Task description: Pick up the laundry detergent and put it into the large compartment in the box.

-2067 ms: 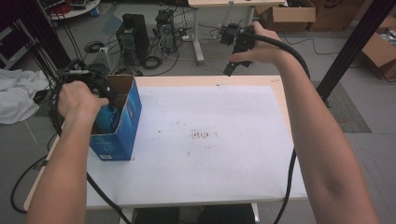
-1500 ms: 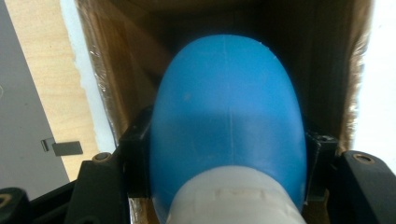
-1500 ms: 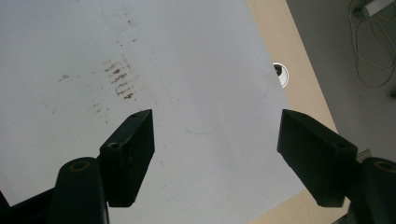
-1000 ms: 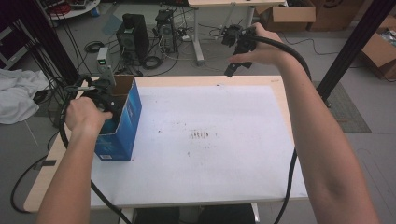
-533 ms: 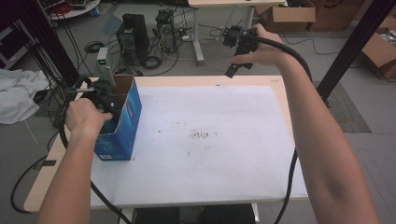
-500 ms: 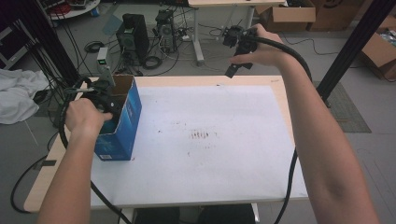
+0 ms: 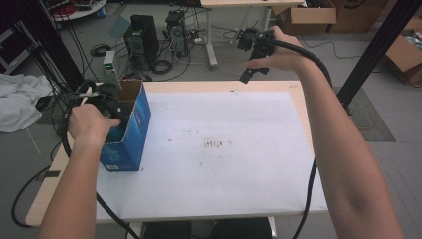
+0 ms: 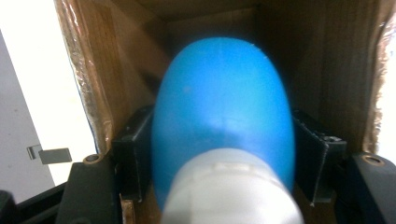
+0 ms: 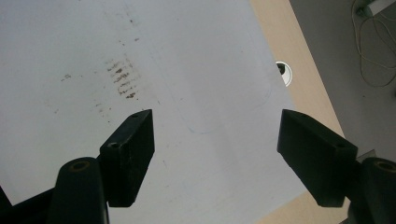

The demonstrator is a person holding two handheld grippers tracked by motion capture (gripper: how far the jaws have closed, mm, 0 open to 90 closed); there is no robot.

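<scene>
An open blue cardboard box (image 7: 133,123) stands on the left part of the table. My left gripper (image 7: 105,105) reaches down into it, mostly covered by the hand. In the left gripper view, that gripper (image 8: 224,156) is shut on a blue rounded object (image 8: 219,112) with a white end, between the box's brown inner walls (image 8: 327,65). My right gripper (image 7: 250,59) is held in the air over the table's far edge. Its jaws stand wide apart, and my right gripper (image 9: 217,140) holds nothing, with the white table below it.
A white sheet (image 7: 229,109) covers the wooden table, with dark smudges (image 7: 216,144) near the middle. A cable hole (image 9: 283,72) sits near the table edge. Computers and cables (image 7: 149,45) lie on the floor beyond the far edge, and white cloth (image 7: 17,102) lies at the left.
My left hand has moved nearer and lower, taking the blue object deeper into the box. The right gripper has stayed almost still, open above the far edge.
</scene>
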